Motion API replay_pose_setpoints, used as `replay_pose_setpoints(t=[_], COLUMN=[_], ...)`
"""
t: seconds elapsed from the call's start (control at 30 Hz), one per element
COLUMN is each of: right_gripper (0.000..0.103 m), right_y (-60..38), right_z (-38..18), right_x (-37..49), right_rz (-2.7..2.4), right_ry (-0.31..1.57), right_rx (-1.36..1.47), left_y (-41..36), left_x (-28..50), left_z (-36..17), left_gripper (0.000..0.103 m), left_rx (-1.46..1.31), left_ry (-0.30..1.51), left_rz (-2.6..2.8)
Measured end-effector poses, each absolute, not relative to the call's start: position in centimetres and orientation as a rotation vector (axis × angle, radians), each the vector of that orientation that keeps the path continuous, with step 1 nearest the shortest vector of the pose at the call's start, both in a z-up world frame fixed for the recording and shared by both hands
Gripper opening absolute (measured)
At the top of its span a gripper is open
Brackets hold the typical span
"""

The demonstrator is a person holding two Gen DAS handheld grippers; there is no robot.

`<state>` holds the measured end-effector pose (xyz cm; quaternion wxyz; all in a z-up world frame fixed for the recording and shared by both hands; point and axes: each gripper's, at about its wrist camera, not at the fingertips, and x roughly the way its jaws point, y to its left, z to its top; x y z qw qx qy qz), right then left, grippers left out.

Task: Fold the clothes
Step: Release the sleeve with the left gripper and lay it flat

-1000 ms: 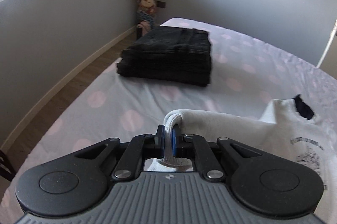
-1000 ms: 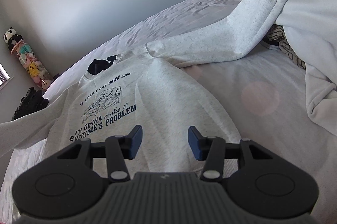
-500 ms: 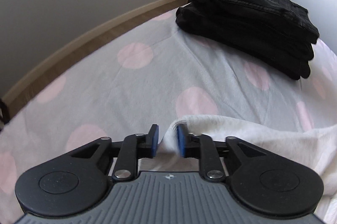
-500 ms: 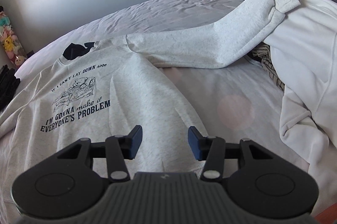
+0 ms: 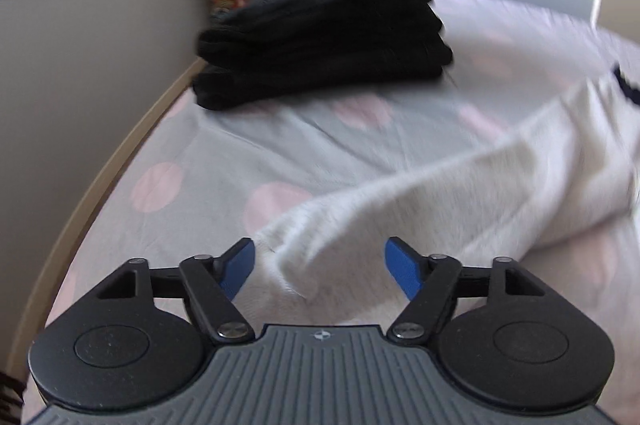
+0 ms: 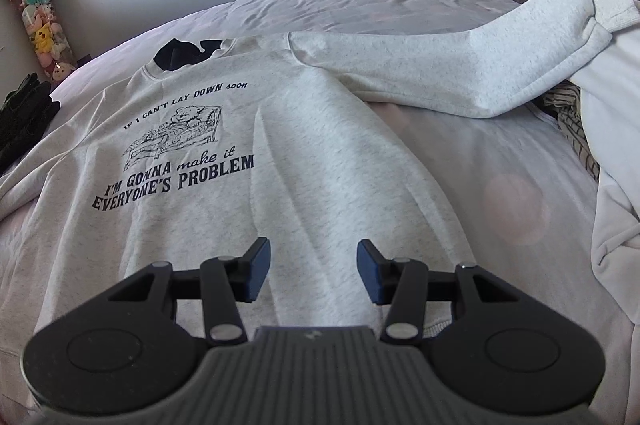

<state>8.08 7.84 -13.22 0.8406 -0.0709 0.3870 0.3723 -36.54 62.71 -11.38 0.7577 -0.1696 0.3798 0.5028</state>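
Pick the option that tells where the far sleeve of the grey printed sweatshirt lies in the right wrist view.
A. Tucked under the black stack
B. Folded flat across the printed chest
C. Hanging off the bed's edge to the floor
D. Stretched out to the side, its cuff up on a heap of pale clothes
D: the sleeve of the sweatshirt runs out sideways over the bedsheet, and its cuff rests on the heap of pale clothes.

Bare sheet (image 5: 248,145) open at 11 o'clock; black stack (image 5: 320,37) blocks 12, sleeve (image 5: 440,193) lies across 2
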Motion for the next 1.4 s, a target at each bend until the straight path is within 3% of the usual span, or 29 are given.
replay_pose_setpoints(t=[0.03,0.07,0.1,0.3,0.47,0.57,0.7,0.8,1.17,1.4], right_gripper=[0.052,0.052,0.052,0.052,0.052,0.052,0.052,0.052,0.053,0.055], right_y=[7.8,7.7,7.6,8.2,9.3,9.9,10.0,10.0,6.0,1.0], right_z=[-13.2,-13.2,-13.1,-13.7,-14.4,-14.6,-14.4,-14.1,-11.9,-11.5], right_x=[8.1,8.1,8.1,8.5,9.0,9.4,10.0,10.8,16.1,19.4], right_rz=[0.782,0.775,0.769,0.748,0.733,0.720,0.705,0.697,0.678,0.696], right_ry=[0.820,0.819,0.819,0.827,0.834,0.837,0.843,0.858,0.949,1.140], right_rx=[-0.148,-0.148,-0.149,-0.189,-0.224,-0.247,-0.257,-0.256,-0.161,-0.048], left_y=[63.3,63.8,64.4,66.8,71.1,72.7,72.9,71.0,57.0,47.0], left_x=[-36.6,-36.7,-36.8,-38.7,-37.1,-35.0,-34.1,-33.8,-29.3,-23.9], left_z=[-11.7,-11.9,-12.2,-7.8,-8.6,-11.7,-14.9,-14.4,-5.3,-4.5], left_gripper=[0.048,0.018,0.007,0.004,0.004,0.006,0.032,0.051,0.059,0.067], left_rx=[-0.403,-0.439,-0.476,-0.509,-0.439,-0.383,-0.317,-0.224,-0.451,-0.670], left_ry=[0.824,0.818,0.813,0.637,0.783,0.924,1.043,1.049,0.931,0.997], left_rz=[1.116,1.138,1.160,1.265,1.326,1.335,1.384,1.422,1.182,0.875])
